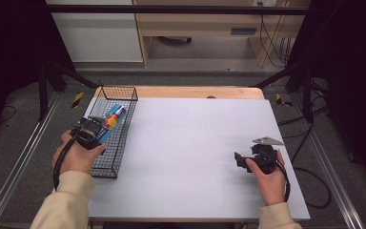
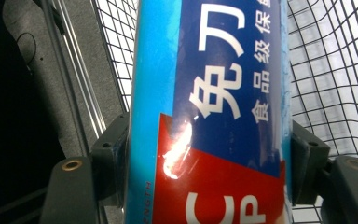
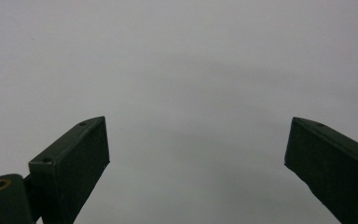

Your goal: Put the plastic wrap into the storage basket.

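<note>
The left gripper (image 1: 104,125) squeezed a blue box (image 2: 209,112) tight, holding it over the wire basket (image 1: 124,138). The right gripper (image 3: 196,154) sat wide open over the table (image 1: 195,157), holding nothing.

Blue/red box (image 2: 209,112) w/ white Chinese text, tilted over wire basket (image 1: 124,93).

Bright, even light on the white table (image 1: 195,143) — dark beyond its edges; white glare on the box (image 2: 177,149), print slightly soft.
</note>
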Available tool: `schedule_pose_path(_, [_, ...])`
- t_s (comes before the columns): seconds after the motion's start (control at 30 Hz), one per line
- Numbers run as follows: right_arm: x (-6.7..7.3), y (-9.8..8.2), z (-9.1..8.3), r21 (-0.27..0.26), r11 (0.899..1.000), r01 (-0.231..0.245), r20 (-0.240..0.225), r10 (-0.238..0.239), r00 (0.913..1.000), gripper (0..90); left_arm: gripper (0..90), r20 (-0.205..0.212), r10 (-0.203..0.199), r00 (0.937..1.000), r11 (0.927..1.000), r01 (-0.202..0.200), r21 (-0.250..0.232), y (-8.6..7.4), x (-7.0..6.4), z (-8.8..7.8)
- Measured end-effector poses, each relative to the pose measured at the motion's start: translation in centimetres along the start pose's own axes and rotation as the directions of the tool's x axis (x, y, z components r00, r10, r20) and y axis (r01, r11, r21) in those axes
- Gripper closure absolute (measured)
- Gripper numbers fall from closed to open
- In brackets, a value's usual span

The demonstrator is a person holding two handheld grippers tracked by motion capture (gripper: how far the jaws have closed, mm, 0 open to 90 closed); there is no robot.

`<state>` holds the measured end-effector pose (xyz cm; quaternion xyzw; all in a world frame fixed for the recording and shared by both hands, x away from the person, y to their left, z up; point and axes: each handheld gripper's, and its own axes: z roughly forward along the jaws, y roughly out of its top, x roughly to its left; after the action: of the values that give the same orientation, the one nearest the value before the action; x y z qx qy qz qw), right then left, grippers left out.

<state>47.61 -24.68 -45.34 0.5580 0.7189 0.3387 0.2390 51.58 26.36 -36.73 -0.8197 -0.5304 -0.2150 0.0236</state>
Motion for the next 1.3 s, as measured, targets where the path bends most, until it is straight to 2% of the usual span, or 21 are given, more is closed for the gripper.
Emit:
schedule_pose_path(0.17, [0.0, 0.0, 0.0, 0.0, 1.0, 0.002, -0.003, -0.002, 1.0, 6.7, 31.5, 0.005, 0.003, 1.0, 0.9998, -0.003, 0.02, 0.1, -0.2, 0.3])
schedule_pose_path(0.43, [0.0, 0.0, 0.0, -0.001, 1.0, 0.009, -0.002, -0.009, 1.0, 6.9, 31.6, 0.001, 0.041, 0.9992, 0.9971, -0.041, 0.064, 0.5, -0.5, 1.1])
schedule_pose_path(0.67, [0.0, 0.0, 0.1, 0.002, 1.0, 0.015, -0.005, -0.015, 0.9999, 6.8, 31.6, 0.011, 0.052, 0.9986, 0.9945, -0.052, 0.09, 0.5, -0.8, 1.6])
schedule_pose_path(0.93, [0.1, -0.1, 0.1, 0.008, 1.0, 0.016, -0.008, -0.016, 0.9998, 6.8, 31.5, 0.005, 0.06, 0.9982, 0.9928, -0.06, 0.104, 0.7, -0.9, 1.6])
schedule_pose_path(1.1, [0.1, -0.1, 0.1, 0.009, 1.0, 0.017, -0.008, -0.017, 0.9998, 6.8, 31.5, 0.013, 0.048, 0.9988, 0.9935, -0.049, 0.103, 0.8, -0.9, 1.7])
schedule_pose_path(1.3, [0.2, -0.1, 0.2, 0.015, 1.0, 0.017, -0.013, -0.017, 0.9998, 6.7, 31.4, -0.014, 0.066, 0.9977, 0.9928, -0.064, 0.101, 0.9, -1.2, 1.7])
